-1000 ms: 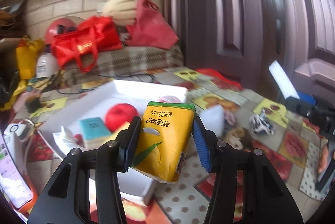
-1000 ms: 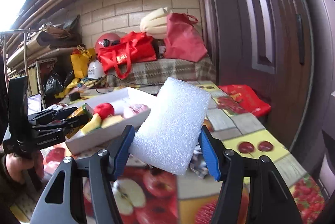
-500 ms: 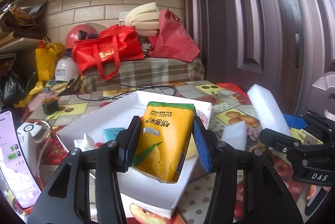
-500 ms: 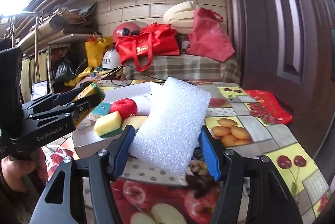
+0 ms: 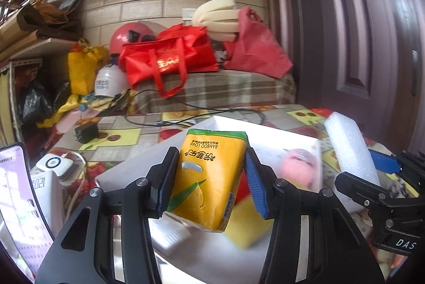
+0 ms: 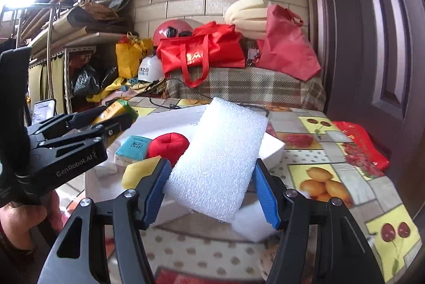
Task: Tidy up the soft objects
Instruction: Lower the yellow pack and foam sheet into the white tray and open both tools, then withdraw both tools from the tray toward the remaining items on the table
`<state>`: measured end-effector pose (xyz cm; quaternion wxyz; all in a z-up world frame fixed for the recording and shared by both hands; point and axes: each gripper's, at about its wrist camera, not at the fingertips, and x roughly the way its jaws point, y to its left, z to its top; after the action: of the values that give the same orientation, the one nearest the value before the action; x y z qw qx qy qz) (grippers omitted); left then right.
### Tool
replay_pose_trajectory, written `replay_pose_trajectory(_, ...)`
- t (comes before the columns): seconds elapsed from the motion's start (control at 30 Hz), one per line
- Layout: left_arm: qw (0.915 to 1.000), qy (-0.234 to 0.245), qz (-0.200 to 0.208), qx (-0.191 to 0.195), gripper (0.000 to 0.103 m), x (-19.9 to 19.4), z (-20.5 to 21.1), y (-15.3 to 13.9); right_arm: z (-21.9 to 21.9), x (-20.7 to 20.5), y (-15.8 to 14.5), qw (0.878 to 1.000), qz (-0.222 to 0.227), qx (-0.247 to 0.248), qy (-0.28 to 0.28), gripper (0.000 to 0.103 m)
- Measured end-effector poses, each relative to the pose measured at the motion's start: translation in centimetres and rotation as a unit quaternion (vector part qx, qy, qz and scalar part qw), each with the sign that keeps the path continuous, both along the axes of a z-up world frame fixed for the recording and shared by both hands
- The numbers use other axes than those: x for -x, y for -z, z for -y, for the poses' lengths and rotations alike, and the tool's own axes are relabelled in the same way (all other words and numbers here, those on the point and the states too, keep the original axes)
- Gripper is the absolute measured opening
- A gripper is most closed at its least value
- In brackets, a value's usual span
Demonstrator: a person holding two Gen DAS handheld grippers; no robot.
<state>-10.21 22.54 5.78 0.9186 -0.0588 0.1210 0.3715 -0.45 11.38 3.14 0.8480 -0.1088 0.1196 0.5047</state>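
My left gripper is shut on a yellow tissue pack and holds it above the white box. My right gripper is shut on a white foam block, held near the box's right edge; the block also shows in the left wrist view. In the box lie a red apple toy, a teal tissue packet, a yellow sponge and a pink soft ball. The left gripper also shows in the right wrist view.
A smaller white foam piece lies on the fruit-print tablecloth by the box. A phone and a white device stand at the left. Red bags sit on a plaid bench behind. A door is at the right.
Both grippers have moved in over the box with their loads. The views have tilted up toward the back wall.
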Motion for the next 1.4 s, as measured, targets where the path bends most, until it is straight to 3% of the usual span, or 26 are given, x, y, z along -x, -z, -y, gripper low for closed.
replay_pose_trajectory(0.1, 0.9995, -0.03, 0.004, 0.003, 0.05, 0.1, -2.1, 0.0, -1.9, -1.1, -0.3, 0.999, -0.031, -0.01, 0.006, 0.063)
replay_pose_trajectory(0.17, 0.9987, -0.047, 0.005, 0.017, 0.05, 0.1, -3.6, 0.2, -3.5, -1.1, -0.2, 1.0, -0.015, -0.003, 0.019, 0.063)
replay_pose_trajectory(0.33, 0.9972, -0.056, -0.001, 0.049, 0.05, -0.4, -5.9, 0.5, -6.9, -1.8, 0.0, 0.999, -0.03, 0.007, 0.026, 0.063)
replay_pose_trajectory(0.57, 0.9957, -0.07, -0.026, 0.056, 0.053, -1.6, -7.0, 0.8, -8.8, -3.2, 0.6, 0.997, -0.06, 0.043, 0.03, 0.064)
replay_pose_trajectory(0.6, 0.9956, -0.072, -0.025, 0.054, 0.059, -1.6, -7.0, 0.8, -8.9, -3.2, 0.7, 0.997, -0.063, 0.044, 0.028, 0.064)
replay_pose_trajectory(0.63, 0.9955, -0.077, -0.023, 0.05, 0.077, -1.4, -6.9, 0.7, -8.9, -3.3, 0.7, 0.997, -0.065, 0.044, 0.028, 0.069)
replay_pose_trajectory(0.7, 0.9954, -0.087, -0.014, 0.039, 0.103, -1.1, -6.4, 0.5, -8.9, -3.2, 0.7, 0.997, -0.061, 0.045, 0.03, 0.089)
replay_pose_trajectory(0.87, 0.9959, -0.089, -0.003, 0.013, 0.103, -0.7, -5.6, 0.2, -8.9, -1.9, 0.4, 0.999, -0.025, 0.04, 0.026, 0.09)
replay_pose_trajectory(0.93, 0.9959, -0.09, 0.003, 0.016, 0.103, -0.4, -5.7, 0.1, -8.9, -1.6, 0.3, 0.999, -0.014, 0.038, 0.026, 0.103)
replay_pose_trajectory(1.23, 0.9938, -0.108, 0.02, 0.017, 0.103, 0.5, -5.6, 0.1, -8.4, -1.4, 0.0, 0.999, -0.002, 0.018, 0.029, 0.103)
replay_pose_trajectory(1.4, 0.9939, -0.083, 0.064, 0.033, 0.103, 2.6, -4.8, 0.0, -6.5, -0.3, -0.4, 0.997, 0.026, -0.021, 0.072, 0.103)
